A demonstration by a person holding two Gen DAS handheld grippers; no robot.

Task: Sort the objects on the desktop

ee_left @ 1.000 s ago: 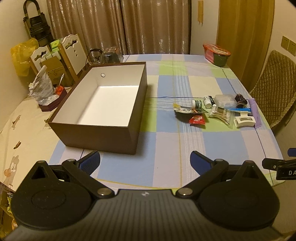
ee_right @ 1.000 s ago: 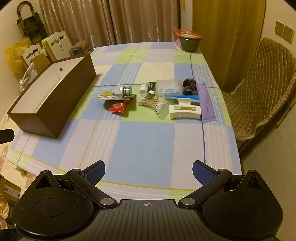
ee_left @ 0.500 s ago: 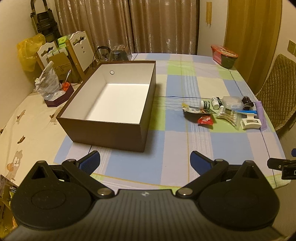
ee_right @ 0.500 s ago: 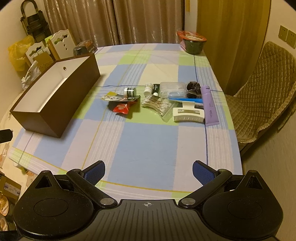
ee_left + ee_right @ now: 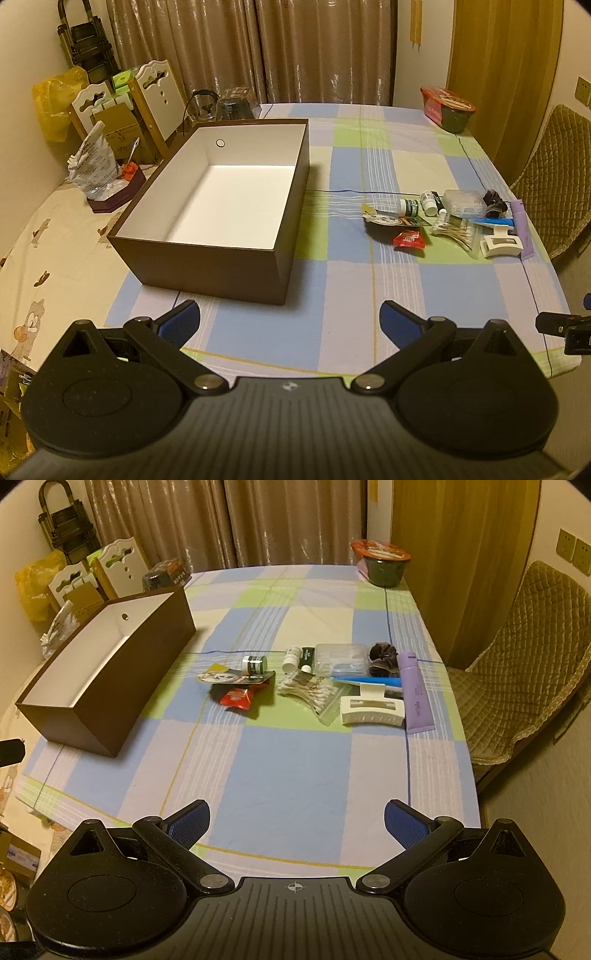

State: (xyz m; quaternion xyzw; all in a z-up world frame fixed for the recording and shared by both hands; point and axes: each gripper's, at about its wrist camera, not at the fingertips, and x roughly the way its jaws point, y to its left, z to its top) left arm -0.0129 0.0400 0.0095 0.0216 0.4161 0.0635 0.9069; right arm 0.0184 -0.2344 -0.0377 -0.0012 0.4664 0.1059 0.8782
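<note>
An empty brown box [image 5: 207, 258] [image 5: 110, 686] with a white inside stands on the left of the checked tablecloth. To its right lies a cluster of small items: a white hair claw [image 5: 371, 709] [image 5: 500, 245], a purple tube [image 5: 416, 694], a bag of cotton swabs [image 5: 310, 690], a red packet [image 5: 236, 697] [image 5: 409, 239], a small green-labelled bottle [image 5: 254, 663], a white bottle [image 5: 291, 658], a clear plastic case [image 5: 341, 659] and a dark scrunchie [image 5: 382, 657]. My left gripper [image 5: 290, 319] is open over the near table edge, in front of the box. My right gripper [image 5: 297, 821] is open at the near edge, well short of the items.
A red-lidded bowl [image 5: 384, 563] sits at the far right corner. A quilted chair [image 5: 524, 657] stands at the table's right side. White chair backs [image 5: 155, 99], boxes and bags crowd the left. Curtains hang behind.
Both grippers have drawn back and risen a little, so box and items look farther away. Nothing on the table has moved and both grippers stay open.
</note>
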